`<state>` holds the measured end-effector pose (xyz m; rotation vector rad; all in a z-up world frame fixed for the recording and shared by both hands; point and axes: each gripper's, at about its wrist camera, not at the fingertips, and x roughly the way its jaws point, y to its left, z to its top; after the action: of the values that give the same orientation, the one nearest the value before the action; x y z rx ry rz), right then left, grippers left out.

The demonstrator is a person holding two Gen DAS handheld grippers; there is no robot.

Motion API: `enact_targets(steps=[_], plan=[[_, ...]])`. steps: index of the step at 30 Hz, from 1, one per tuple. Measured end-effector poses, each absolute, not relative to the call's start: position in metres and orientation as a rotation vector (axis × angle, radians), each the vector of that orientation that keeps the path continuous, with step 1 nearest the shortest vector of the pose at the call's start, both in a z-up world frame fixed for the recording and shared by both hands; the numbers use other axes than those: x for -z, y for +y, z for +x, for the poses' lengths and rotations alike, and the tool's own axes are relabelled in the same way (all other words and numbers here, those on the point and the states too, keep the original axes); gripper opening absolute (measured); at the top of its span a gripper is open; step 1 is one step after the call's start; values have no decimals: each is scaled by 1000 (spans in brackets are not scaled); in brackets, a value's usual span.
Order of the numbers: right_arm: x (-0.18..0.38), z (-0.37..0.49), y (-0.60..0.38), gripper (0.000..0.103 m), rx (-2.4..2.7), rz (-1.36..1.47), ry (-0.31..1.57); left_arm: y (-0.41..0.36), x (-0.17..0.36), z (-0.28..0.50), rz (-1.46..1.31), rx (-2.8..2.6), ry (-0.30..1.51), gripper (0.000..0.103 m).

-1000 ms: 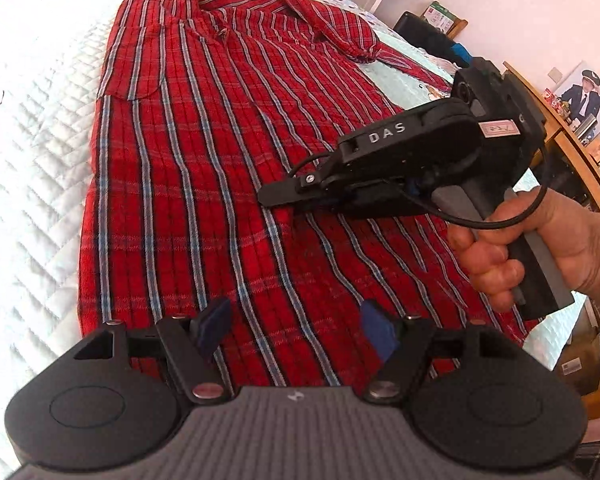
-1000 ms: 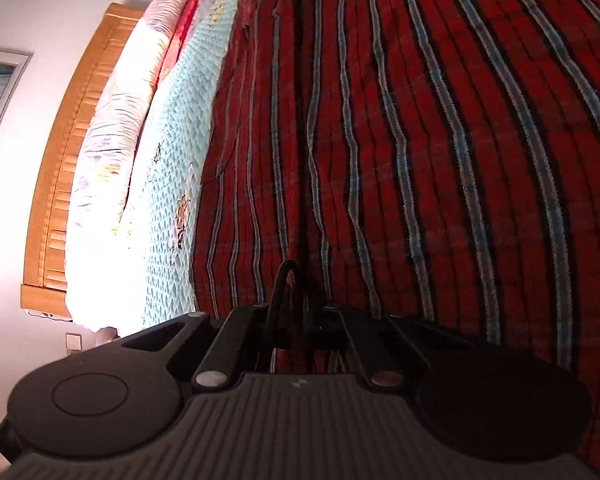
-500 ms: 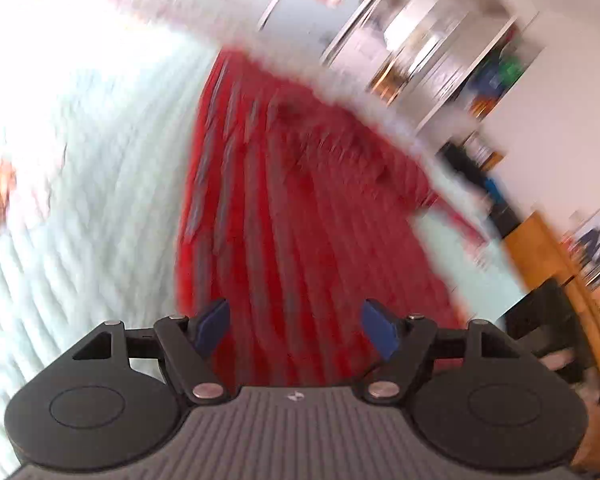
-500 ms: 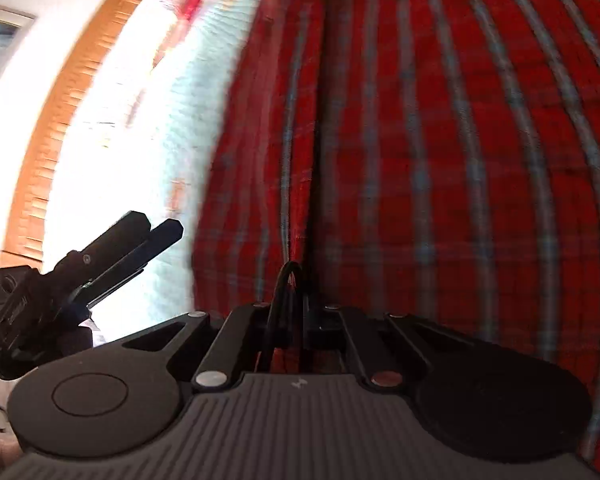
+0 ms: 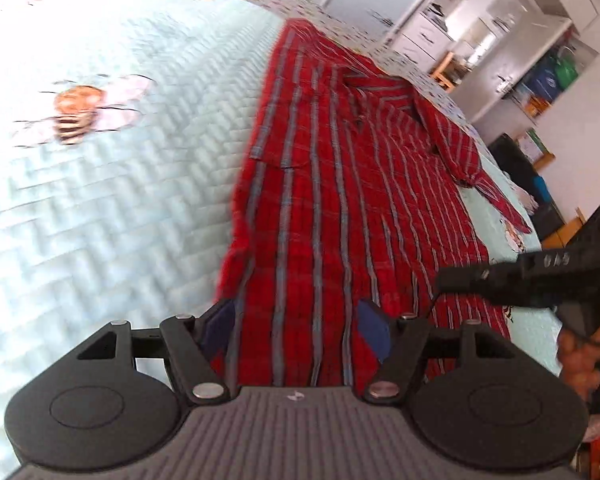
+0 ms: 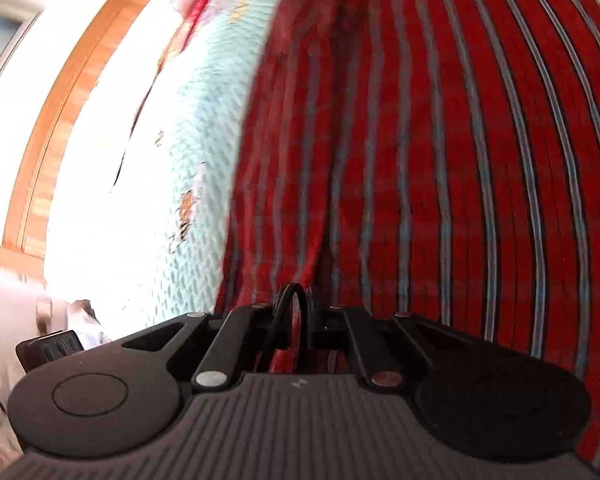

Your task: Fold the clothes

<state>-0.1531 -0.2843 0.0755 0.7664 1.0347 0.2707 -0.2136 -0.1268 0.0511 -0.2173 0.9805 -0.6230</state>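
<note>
Quilt [image 5: 100, 208] fills the 9 o'clock half of the left wrist view; the plaid shirt [image 5: 340, 200] lies flat on it, running from 6 toward 12 o'clock, collar far, one sleeve trailing to 3 o'clock. Your left gripper [image 5: 296, 332] hovers over the near hem, fingers spread, nothing between them. At 3 o'clock the right gripper [image 5: 444, 280] shows in profile above the shirt's right edge.

In its own view the right gripper [image 6: 300, 320] has just been opening slightly, yet its jaws sit nearly pressed together with a pleat of red cloth between them; I judge it is pinching the fabric.

Advice: don't loosen the right hand further. Bring the left down onto the hem corner at 7 o'clock, close fully on the fabric, then lift both together, keeping the hem taut.
</note>
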Motion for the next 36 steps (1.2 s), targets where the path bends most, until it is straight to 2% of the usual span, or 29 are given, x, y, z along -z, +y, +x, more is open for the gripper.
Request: enact_targets(steps=[4, 8, 11, 17, 20, 24, 26, 27, 30, 32, 36], plan=[[-96, -130, -262, 8, -391, 636, 1011, -96, -56, -235, -241, 536, 1041, 71], [-80, -104, -249, 9, -467, 746, 1008, -72, -45, -252, -290, 510, 1193, 71], [-67, -98, -242, 10, -474, 803, 1030, -52, -33, -259, -424, 511, 1276, 71], [-55, -142, -287, 14, -527, 1088, 1110, -16, -4, -253, -766, 469, 1366, 71], [-67, -170, -307, 19, -589, 1098, 1295, -17, -5, -251, -753, 484, 1378, 71], [-93, -214, -289, 20, -758, 748, 1759, -34, -19, -247, -610, 503, 1371, 71], [-99, -228, -281, 25, -807, 580, 1841, -35, -18, -248, -598, 500, 1366, 71], [-102, -227, -273, 34, -832, 523, 1845, -36, -17, -247, -596, 501, 1364, 71], [-101, -206, -251, 44, -914, 570, 1696, -41, -16, -245, -575, 508, 1363, 71], [-87, -190, -238, 45, -953, 678, 1597, -43, -17, -245, -555, 521, 1362, 71], [-43, -210, -250, 45, -958, 773, 1540, -43, -14, -242, -587, 511, 1375, 71]])
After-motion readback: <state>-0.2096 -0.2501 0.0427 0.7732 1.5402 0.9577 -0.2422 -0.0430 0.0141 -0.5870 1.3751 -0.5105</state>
